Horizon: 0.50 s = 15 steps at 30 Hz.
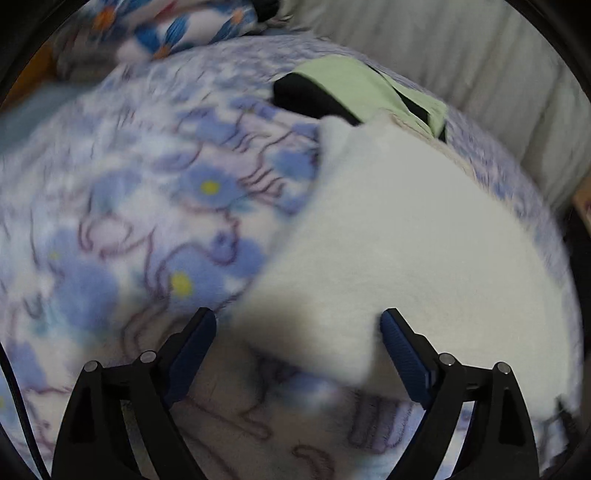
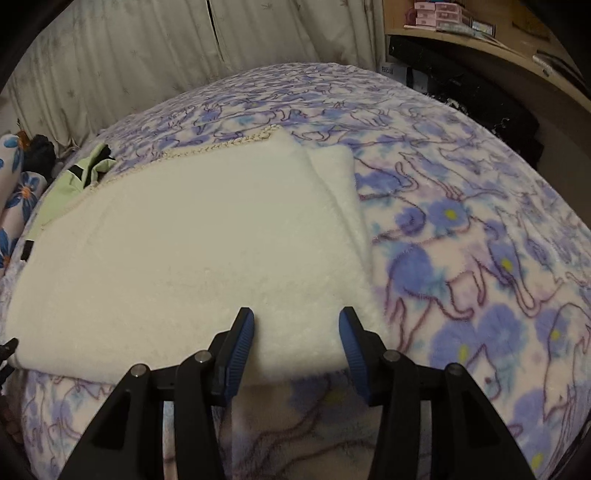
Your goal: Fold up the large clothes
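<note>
A fluffy white garment point(image 2: 192, 236) lies folded flat on the blue-flowered bedspread point(image 2: 480, 266), with a braided trim along its far edge. My right gripper point(image 2: 297, 325) is open, its blue pads either side of the garment's near right corner, just above it. In the left wrist view the same white garment point(image 1: 406, 236) fills the right side, blurred. My left gripper point(image 1: 297, 328) is open, with the garment's near corner lying between its fingers, not clamped.
A green and black garment point(image 1: 354, 88) lies beyond the white one, also seen in the right wrist view point(image 2: 79, 173). A flowered pillow point(image 1: 177, 26) sits at the bed's far end. Curtains point(image 2: 184, 48) hang behind. A wooden shelf point(image 2: 480, 40) stands at right.
</note>
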Available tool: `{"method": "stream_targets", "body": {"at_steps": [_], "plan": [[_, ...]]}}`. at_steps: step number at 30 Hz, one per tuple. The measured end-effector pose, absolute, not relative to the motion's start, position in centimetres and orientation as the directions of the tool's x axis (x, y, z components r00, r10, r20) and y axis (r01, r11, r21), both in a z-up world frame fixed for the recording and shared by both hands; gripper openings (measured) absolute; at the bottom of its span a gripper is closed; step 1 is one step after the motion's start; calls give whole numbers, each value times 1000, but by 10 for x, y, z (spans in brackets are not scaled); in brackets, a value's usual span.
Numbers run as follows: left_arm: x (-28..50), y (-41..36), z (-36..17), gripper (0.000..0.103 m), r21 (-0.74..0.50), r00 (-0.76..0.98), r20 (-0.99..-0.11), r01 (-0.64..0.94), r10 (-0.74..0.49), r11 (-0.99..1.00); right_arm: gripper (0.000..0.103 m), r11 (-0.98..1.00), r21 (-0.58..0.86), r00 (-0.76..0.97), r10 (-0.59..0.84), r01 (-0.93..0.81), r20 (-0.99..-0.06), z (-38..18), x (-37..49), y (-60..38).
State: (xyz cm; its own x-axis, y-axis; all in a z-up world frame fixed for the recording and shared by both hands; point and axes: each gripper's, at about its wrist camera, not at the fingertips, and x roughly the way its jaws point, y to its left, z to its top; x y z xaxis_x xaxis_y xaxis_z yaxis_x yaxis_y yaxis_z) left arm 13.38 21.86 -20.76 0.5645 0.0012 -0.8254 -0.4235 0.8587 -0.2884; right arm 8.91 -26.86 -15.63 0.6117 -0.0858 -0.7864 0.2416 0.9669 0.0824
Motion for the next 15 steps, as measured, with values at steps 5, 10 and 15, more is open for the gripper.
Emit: {"method": "stream_targets", "body": {"at_steps": [5, 10, 15], "plan": [[132, 213, -207, 90, -248, 570, -821, -415, 37, 875, 48, 965, 100, 607, -72, 245, -792, -156, 87, -271], [131, 213, -206, 90, -246, 563, -826, -419, 38, 874, 48, 957, 116, 589, -66, 267, -806, -152, 87, -269], [123, 205, -185, 90, -186, 554, -829, -407, 80, 894, 48, 941, 196, 570, 4, 276, -821, -141, 78, -263]]}}
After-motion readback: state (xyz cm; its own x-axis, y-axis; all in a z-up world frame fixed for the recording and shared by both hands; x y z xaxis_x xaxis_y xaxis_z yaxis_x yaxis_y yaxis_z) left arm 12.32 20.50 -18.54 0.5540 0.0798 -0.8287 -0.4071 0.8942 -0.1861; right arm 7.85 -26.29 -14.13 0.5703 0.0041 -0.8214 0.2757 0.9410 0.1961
